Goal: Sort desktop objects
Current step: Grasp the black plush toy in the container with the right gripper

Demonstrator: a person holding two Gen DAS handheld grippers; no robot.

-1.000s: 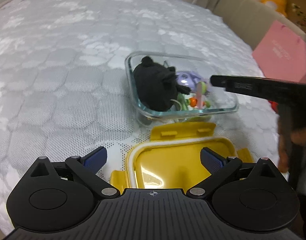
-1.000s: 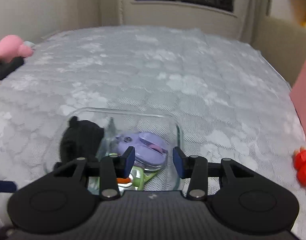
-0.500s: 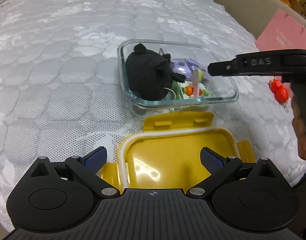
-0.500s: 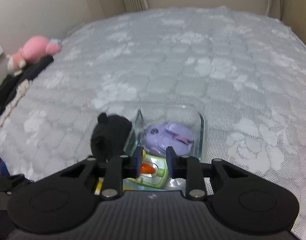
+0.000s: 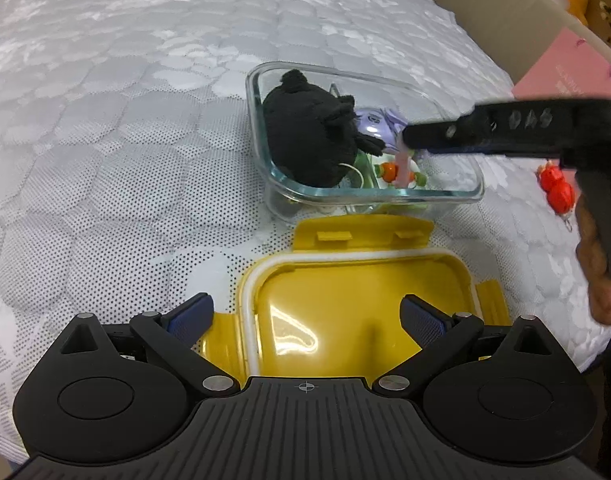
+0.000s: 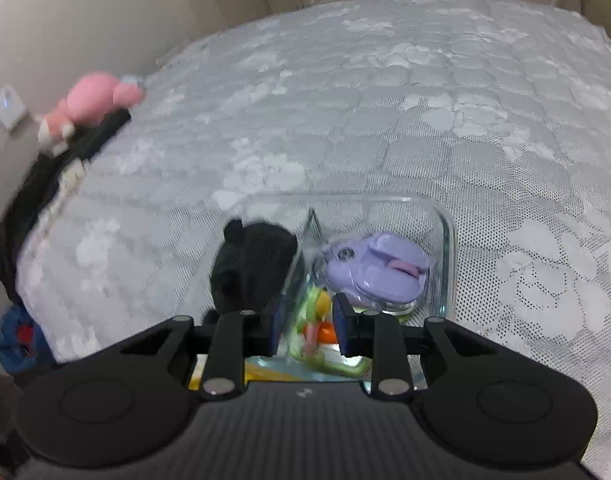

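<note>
Glass container (image 5: 475, 184) at frame centre w/ black plush (image 5: 305, 140), purple mouse (image 6: 379, 272) inside. Right gripper (image 6: 303, 328) narrow – grips a small green-orange toy (image 6: 319, 312), light, stiff plastic. Left gripper (image 5: 305, 316) wide, empty – above yellow lid (image 5: 345, 312).

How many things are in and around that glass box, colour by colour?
Black: 1, the plush in the glass box
Purple: 1, the toy in the box
Green with orange: 1, the small toy in the box
Yellow: 1, the lid in front of the box
Red: 1, the charm beside the box
Total: 5, not counting the box
</note>
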